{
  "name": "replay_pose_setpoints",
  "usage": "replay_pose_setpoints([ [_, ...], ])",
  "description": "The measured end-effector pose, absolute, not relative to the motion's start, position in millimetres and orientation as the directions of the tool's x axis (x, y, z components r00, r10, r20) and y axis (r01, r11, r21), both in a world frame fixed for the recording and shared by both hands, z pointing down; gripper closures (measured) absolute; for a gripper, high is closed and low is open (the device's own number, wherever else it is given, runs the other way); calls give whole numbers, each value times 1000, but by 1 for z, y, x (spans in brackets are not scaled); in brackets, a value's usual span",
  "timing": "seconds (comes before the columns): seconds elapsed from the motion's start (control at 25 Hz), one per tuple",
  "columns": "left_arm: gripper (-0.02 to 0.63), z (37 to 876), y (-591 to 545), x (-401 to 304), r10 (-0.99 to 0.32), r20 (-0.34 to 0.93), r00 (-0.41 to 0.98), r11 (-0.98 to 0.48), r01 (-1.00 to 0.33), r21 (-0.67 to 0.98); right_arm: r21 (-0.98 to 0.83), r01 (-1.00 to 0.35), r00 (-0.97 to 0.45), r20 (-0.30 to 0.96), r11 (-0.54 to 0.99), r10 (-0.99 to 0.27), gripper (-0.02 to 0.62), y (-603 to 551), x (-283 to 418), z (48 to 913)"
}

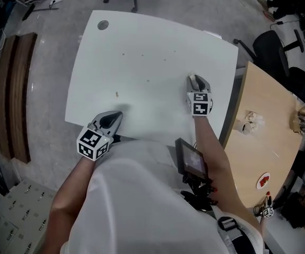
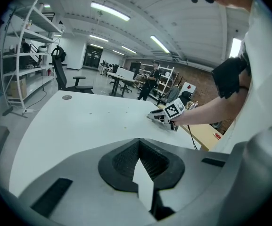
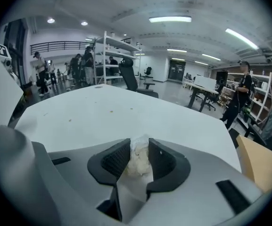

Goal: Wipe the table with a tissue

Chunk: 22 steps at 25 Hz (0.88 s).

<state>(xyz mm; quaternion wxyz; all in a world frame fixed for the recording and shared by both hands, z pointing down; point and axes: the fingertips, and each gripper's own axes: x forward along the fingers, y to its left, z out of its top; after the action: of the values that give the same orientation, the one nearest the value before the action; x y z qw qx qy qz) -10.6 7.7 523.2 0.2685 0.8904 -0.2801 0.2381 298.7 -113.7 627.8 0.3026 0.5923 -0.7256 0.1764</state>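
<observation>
White and crumpled into a soft wad, the tissue (image 3: pixel 138 160) is 1 small lump with creased, faintly cream folds. It is clamped between the 2 black ribbed pads of the right gripper (image 3: pixel 136 147), which is over the right part of the white table (image 1: pixel 141 46). Whether the wad touches the top I cannot tell. The left gripper (image 1: pixel 111 119) is at the table's near edge with its jaws pressed together on nothing (only a wedge of tabletop shows behind the tips).

Counted: 1 tissue, 2 grippers, 1 white table, and 1 wooden table (image 1: pixel 263 136) just beside it on the right. There is 1 round grey cap (image 1: pixel 103 25) near the far left corner, and at least 4 tiny specks (image 1: pixel 117 94) are scattered on the white surface.
</observation>
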Motion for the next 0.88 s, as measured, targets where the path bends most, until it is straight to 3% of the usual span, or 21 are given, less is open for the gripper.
replay_pose_setpoints([
  [0.48, 601, 527, 8, -48, -432, 603, 671, -616, -708, 346, 51, -915, -296, 588, 400, -752, 477, -230, 244, 601],
  [0.88, 600, 532, 5, -78, -473, 617, 629, -549, -758, 352, 142, -888, -243, 661, 437, -710, 479, -248, 225, 626],
])
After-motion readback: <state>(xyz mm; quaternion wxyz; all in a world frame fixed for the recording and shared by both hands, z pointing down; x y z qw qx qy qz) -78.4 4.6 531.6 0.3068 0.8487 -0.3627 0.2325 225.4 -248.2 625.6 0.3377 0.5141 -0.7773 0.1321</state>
